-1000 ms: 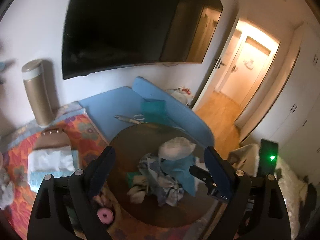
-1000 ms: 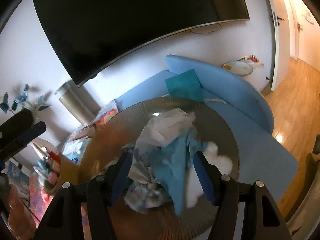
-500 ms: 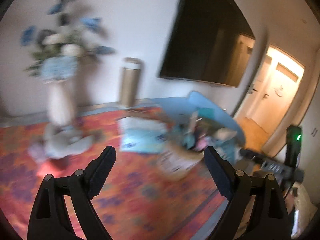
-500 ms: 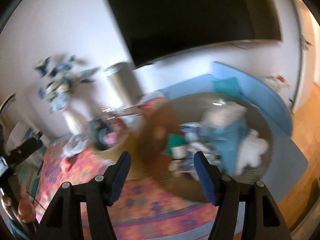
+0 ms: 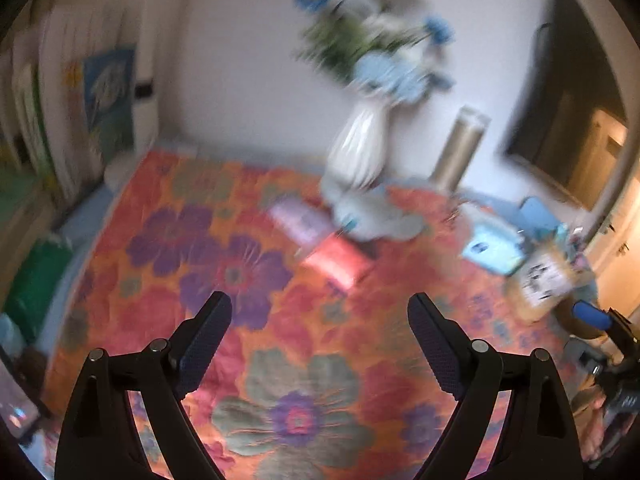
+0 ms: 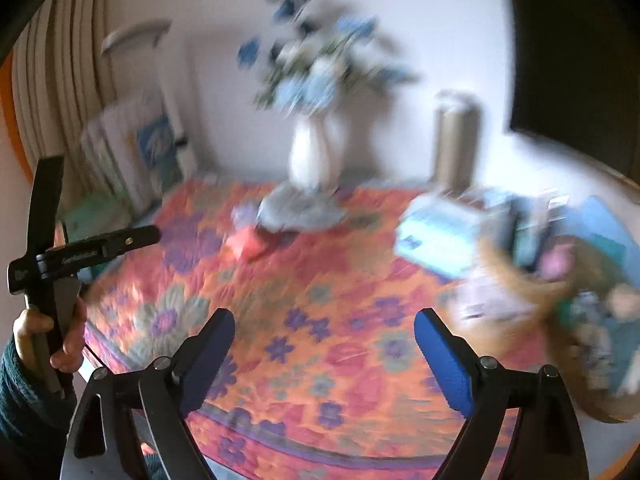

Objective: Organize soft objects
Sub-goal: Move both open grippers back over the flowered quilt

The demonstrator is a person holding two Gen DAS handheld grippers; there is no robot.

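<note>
A: Left wrist view first. What differs from a second ago?

B: The round brown basket of cloths under the left claw (image 5: 318, 322) is gone from its centre; now a quilted orange floral cover (image 5: 256, 320) on the surface fills it, blurred. The claw's jaws stand wide, holding nothing. A glossy ribbed white vase of blue flowers (image 5: 360, 148) stands at the back, a soft pink pouch (image 5: 336, 262) before it.

A: And the right wrist view?

B: The right claw (image 6: 324, 334), earlier around the cloths, is wide and empty over the same cover. The pile of blue and white soft cloths (image 6: 600, 328) lies in its woven basket at the right edge. The left hand (image 6: 60, 332) grips its tool on the left.
</note>
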